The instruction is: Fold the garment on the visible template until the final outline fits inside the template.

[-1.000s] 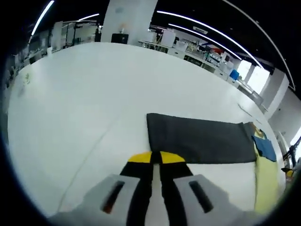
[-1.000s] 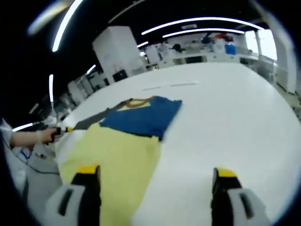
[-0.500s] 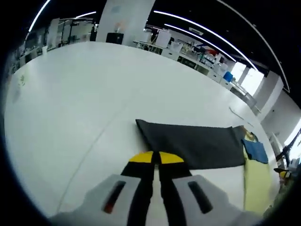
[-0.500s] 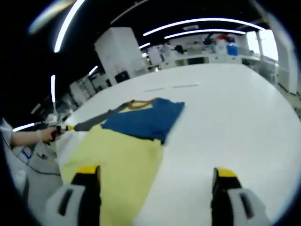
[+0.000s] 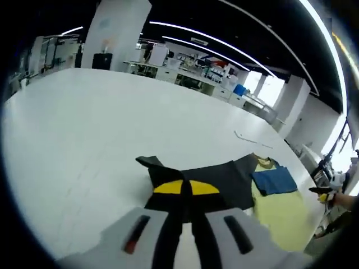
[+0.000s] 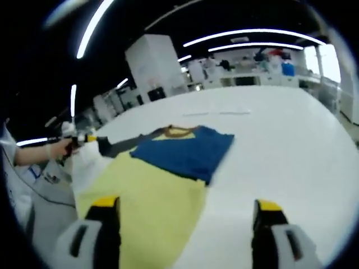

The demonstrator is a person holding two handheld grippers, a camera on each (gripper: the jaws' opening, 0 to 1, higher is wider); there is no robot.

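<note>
The garment (image 6: pixel 162 179) lies on the white counter (image 6: pixel 280 151), its yellow body near you, a blue part (image 6: pixel 185 151) folded over it and a dark grey sleeve (image 5: pixel 219 179) stretched out. Your left gripper (image 5: pixel 185 188) has its 2 fingers pinched onto that sleeve's end, lifting it. Your right gripper (image 6: pixel 185 210) hovers over the yellow cloth, fingers spread wide.

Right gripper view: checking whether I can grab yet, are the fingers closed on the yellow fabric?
No, the right gripper has its fingers wide apart above the yellow fabric, gripping nothing.
</note>
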